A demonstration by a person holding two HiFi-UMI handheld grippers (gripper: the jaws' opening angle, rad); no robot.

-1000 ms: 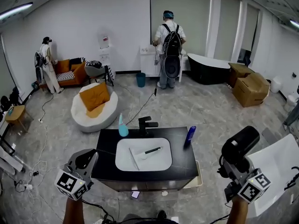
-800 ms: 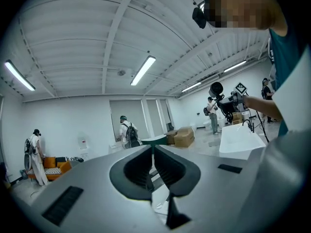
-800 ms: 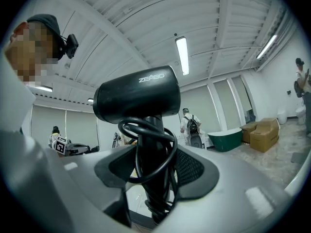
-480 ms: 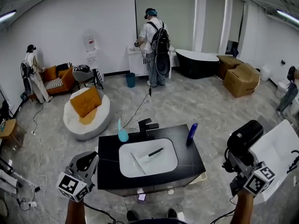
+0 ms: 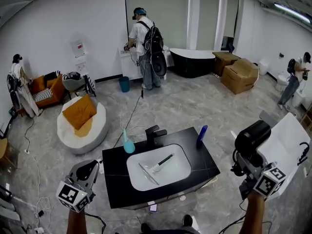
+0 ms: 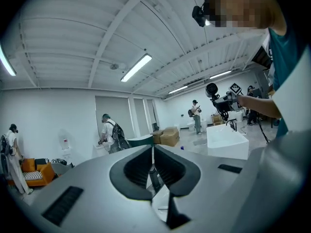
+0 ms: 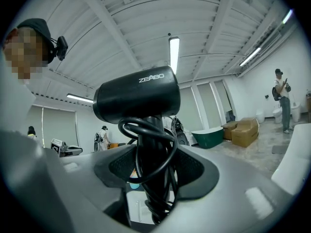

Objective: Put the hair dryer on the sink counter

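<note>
Grey marbled floor [image 5: 195, 106] spreads round a black slab worktop [image 5: 116, 179] with a rounded white basin [image 5: 173, 173] sunk in it. Off its right side, clear of it, the hair dryer [image 5: 252, 140] stands upright in the right tool [image 5: 246, 168]. The jaws clamp the handle, which is wound with glossy black cord [image 7: 156, 198]. The stubby cylindrical barrel is smooth and black. An angular black tap [image 5: 155, 132], a teal bottle [image 5: 128, 143] and a blue bottle [image 5: 201, 136] stand behind the basin. The left tool [image 5: 87, 172] hangs at the worktop's left, jaws meeting at the tips, empty.

White walls [image 5: 48, 28], grey marble floor [image 5: 195, 106], black bathtub [image 5: 192, 62], cardboard boxes [image 5: 239, 74], orange sofa [image 5: 46, 89], strip lights [image 5: 292, 11]
</note>
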